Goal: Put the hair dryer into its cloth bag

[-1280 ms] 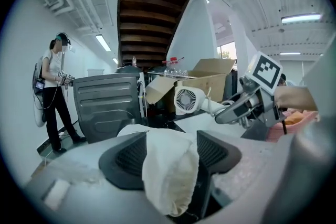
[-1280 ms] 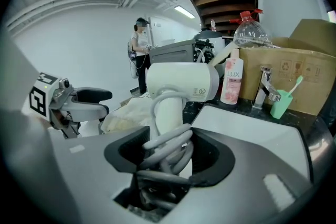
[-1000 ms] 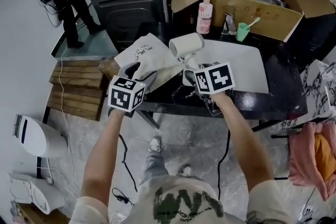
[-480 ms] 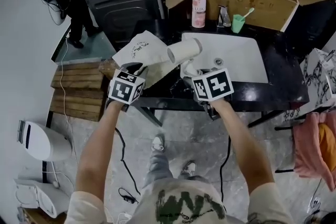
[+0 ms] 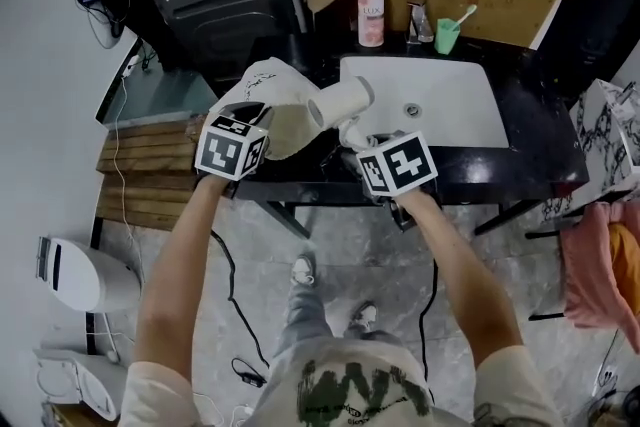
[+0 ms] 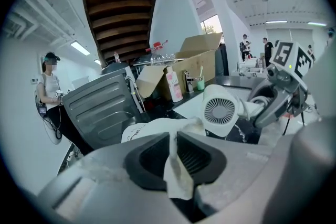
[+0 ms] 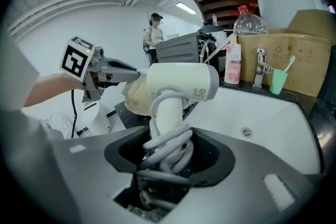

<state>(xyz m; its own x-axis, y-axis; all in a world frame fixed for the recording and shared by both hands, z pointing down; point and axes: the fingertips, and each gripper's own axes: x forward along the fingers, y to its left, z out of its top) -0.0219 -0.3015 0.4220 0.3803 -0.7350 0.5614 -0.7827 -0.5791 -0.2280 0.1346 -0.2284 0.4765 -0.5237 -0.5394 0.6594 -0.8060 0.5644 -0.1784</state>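
Dryer is clamped by its handle and wound cord in the right gripper, whose jaws stand wide around both. Its barrel is raised in the middle of the head view, over the left edge of the sink. The left gripper has just been closing its jaws and pinches a fold of the bag between them. The bag lies bunched at centre left, right at the dryer's grilled end; whether they touch I cannot tell. Both grips look made. No part of the dryer is inside yet. I judge that opening the mouth, sliding the dryer in and releasing remain.
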